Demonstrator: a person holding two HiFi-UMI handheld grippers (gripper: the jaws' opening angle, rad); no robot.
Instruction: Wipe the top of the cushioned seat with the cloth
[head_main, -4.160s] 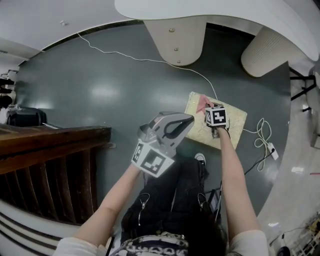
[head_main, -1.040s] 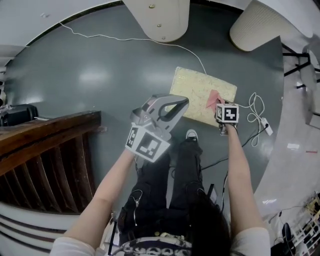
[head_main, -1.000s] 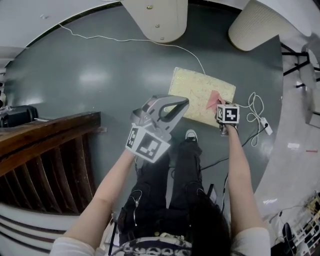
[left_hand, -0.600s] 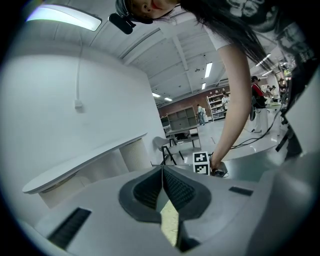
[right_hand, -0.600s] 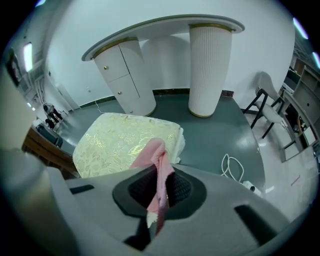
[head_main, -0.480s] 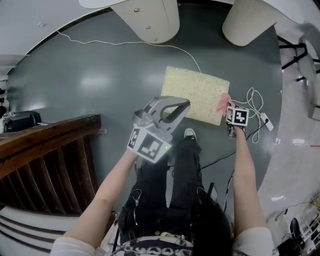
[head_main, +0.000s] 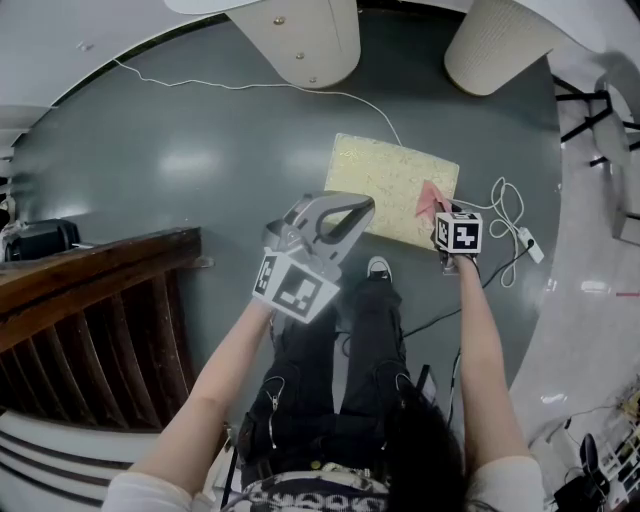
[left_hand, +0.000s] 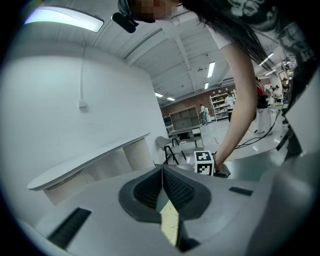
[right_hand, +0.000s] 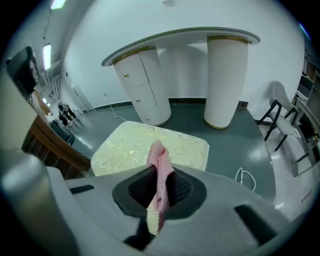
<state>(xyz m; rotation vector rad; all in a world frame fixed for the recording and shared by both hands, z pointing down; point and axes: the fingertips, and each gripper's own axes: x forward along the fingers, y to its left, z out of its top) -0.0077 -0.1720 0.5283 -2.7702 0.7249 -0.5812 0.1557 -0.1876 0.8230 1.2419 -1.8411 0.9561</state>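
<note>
Right gripper (right_hand: 160, 187) has its jaws closed on a pink cloth (right_hand: 159, 170), which is pinched in a narrow fold that stands up past the fingertips, while a pale cream end hangs down below them. In the head view this gripper (head_main: 436, 208) sits at the near right corner of the cushioned seat (head_main: 385, 180), with the cloth (head_main: 430, 197) lying over that corner; whether the fabric presses on the cushion cannot be told. The left gripper (left_hand: 163, 192) has its ribbed jaws drawn together with nothing between them, and in the head view it (head_main: 358, 214) is held up over the seat's near left edge, apart from it. The person's shoe (head_main: 379, 268) stands on the grey-green floor (head_main: 200, 170) just beside the seat's near edge. The seat itself is a pale yellow rectangular cushion with a crinkled pattern (right_hand: 130, 145), lying flat on the floor. To its right a white cable (head_main: 510, 215) lies in loose loops, and well to its left runs a dark wooden railing (head_main: 90, 290). Beyond the seat's far edge rise a white cabinet-like support (right_hand: 145, 90) and a ribbed white column (right_hand: 227, 80) under a curved white tabletop (right_hand: 180, 37), with a thin white cord (head_main: 250, 85) trailing over the floor from the far side of the seat.
</note>
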